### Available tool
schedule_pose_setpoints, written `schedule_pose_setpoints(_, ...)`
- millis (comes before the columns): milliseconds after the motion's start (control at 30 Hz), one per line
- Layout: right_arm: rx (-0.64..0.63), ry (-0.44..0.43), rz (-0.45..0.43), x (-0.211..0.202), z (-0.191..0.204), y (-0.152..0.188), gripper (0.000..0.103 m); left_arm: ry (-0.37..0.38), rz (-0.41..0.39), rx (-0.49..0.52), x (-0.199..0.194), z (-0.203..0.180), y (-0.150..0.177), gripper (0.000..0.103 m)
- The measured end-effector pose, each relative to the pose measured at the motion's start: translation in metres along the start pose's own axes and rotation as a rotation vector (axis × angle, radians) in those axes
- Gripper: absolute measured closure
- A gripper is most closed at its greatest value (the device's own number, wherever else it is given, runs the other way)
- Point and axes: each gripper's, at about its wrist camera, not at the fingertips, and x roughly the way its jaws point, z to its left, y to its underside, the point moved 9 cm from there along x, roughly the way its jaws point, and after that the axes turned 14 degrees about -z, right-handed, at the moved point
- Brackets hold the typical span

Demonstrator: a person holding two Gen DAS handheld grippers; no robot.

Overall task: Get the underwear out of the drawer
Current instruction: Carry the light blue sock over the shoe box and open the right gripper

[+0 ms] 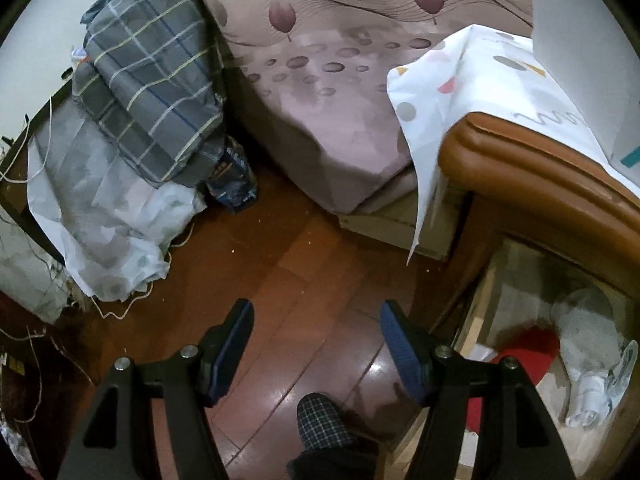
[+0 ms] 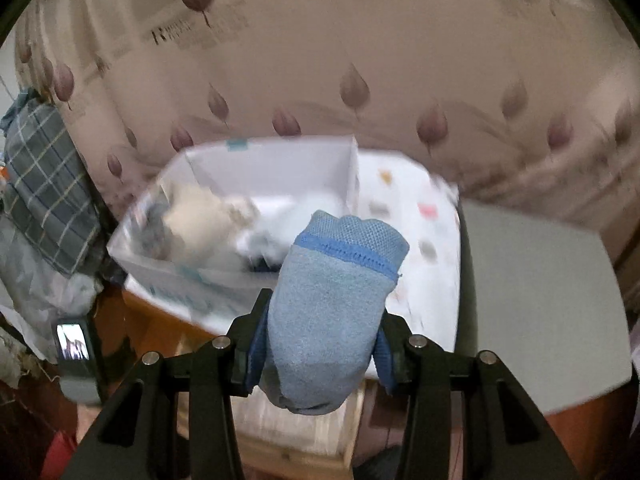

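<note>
Left wrist: the left gripper [image 1: 316, 354], jaws spread and empty, hangs over the floor [image 1: 304, 256] beside the open drawer [image 1: 480, 320].

Right wrist: the right gripper [image 2: 316, 348] pinches rolled blue underwear [image 2: 332, 312], lifted clear; next, probably set it in the white box [image 2: 200, 276].

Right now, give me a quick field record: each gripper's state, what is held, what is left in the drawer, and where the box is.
left gripper: open, nothing between its fingers, over the wooden floor
right gripper: shut on the rolled blue underwear
drawer: open; a red item and a white bundle inside
white box: on the patterned cloth, already holding light-coloured clothes
picture quality: right wrist view blurred
</note>
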Motion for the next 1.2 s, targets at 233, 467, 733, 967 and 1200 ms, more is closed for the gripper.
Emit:
schedule_pose_setpoints(233, -0.090, 0.004, 0.053, 0.063, 0.045, -0.030, 0.061, 0.013, 0.039, -0.034, 0.006, 0.006, 0.004, 0.036)
schedule_pose_setpoints(467, -0.121, 0.036, 0.210, 0.127, 0.066, 0.005, 0.061, 0.034, 0.025, -0.009, 0.003, 0.000, 0.003, 0.036)
schedule_pose_setpoints(733, -0.100, 0.053, 0.303, 0.148, 0.063, 0.039, 0.058, 0.068, 0.022, 0.017, 0.000, -0.011, 0.003, 0.036)
schedule_pose_setpoints(967, -0.124, 0.064, 0.308, 0.148, 0.059, 0.045, 0.047, 0.094, 0.056, -0.012, 0.004, -0.011, 0.007, 0.036)
schedule_pose_setpoints(1200, -0.164, 0.075, 0.246, 0.129, 0.063, 0.027, 0.027, 0.121, 0.071, -0.011, 0.004, -0.017, 0.010, 0.036)
